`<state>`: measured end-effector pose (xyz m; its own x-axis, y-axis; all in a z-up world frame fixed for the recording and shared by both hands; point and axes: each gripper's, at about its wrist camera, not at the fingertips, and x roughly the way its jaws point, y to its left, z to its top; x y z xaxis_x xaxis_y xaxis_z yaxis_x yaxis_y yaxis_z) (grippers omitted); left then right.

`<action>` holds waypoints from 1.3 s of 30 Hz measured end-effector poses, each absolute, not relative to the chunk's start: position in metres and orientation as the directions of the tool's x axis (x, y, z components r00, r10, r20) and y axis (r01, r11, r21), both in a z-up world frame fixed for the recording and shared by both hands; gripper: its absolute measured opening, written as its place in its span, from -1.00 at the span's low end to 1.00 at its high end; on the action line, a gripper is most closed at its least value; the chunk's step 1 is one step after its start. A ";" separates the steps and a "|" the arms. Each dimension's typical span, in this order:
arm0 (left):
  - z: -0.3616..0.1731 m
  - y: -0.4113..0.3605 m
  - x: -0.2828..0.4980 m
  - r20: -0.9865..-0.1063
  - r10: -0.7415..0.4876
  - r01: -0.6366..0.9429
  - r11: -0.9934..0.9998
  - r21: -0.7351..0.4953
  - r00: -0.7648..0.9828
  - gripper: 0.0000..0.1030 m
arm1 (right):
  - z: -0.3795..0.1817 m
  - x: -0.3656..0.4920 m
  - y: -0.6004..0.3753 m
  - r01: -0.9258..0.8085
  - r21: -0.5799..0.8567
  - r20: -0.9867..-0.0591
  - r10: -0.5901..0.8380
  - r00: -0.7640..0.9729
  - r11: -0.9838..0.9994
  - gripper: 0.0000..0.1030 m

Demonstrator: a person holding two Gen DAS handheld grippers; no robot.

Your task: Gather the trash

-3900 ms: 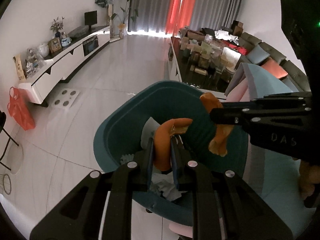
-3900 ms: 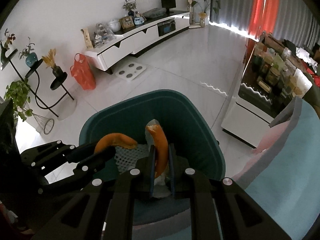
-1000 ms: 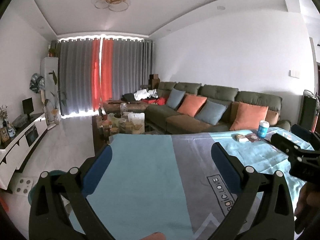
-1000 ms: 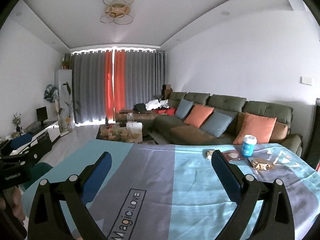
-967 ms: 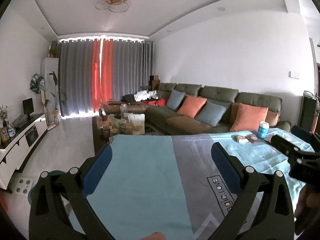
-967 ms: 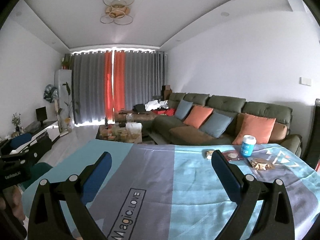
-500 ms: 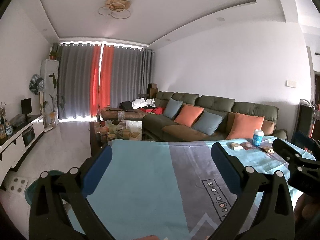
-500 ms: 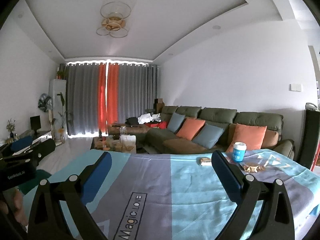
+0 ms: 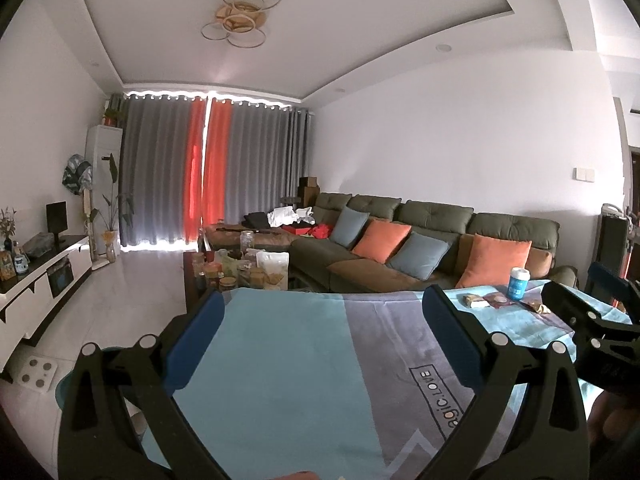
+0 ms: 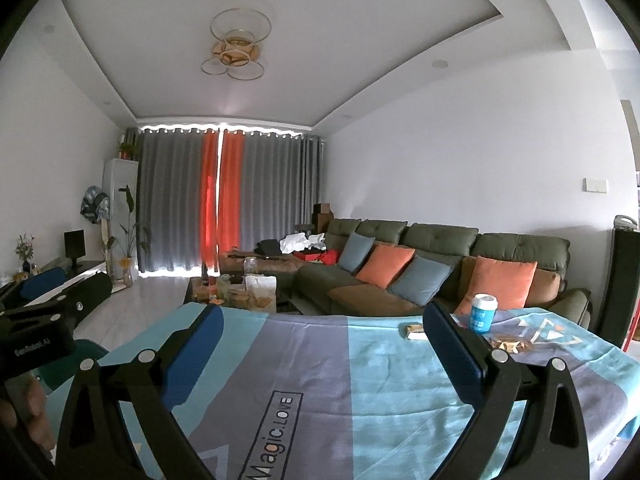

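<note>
On table far right: wrappers (image 10: 507, 343) well beyond right gripper (image 10: 320, 344), jaws spread.

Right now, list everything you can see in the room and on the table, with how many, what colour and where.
Tablecloth: one, light blue and grey with lettering, covering the table.
Cup: one, blue with a white lid, far right of the table.
Wrappers: a few, brownish, beside the cup.
Small packet: one, tan, left of the cup.
Bin: one, teal, on the floor left of the table, only partly seen.
Sofa: one, dark green, along the right wall.
Cushions: four, two orange and two blue, on the sofa.
Curtains: grey with orange middle, far wall.
Coffee table: one, dark, crowded with jars.
Ceiling lamp: one, gold rings.
Left gripper: black, blue pads, open, empty.
Right gripper: black, blue pads, open, empty.
</note>
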<state>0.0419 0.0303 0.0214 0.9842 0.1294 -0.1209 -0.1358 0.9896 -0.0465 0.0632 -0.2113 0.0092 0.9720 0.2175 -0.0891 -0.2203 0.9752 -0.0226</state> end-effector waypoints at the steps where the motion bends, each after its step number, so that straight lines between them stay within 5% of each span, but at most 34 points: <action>1: 0.022 0.030 0.041 -0.120 0.128 -0.135 0.990 -0.045 0.984 0.89 | 0.009 0.064 -0.211 -0.220 -0.023 -0.089 0.217 0.972 0.975 0.87; 39: 0.027 0.014 0.041 -0.120 0.108 -0.112 0.993 -0.023 0.987 0.89 | 0.006 0.059 -0.207 -0.226 -0.035 -0.111 0.221 0.969 0.973 0.87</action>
<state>0.0406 0.0145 0.0274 0.9869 0.1080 -0.1202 -0.1116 0.9935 -0.0235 0.0593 -0.2069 0.0056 0.9688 0.2215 -0.1112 -0.2265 0.9734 -0.0345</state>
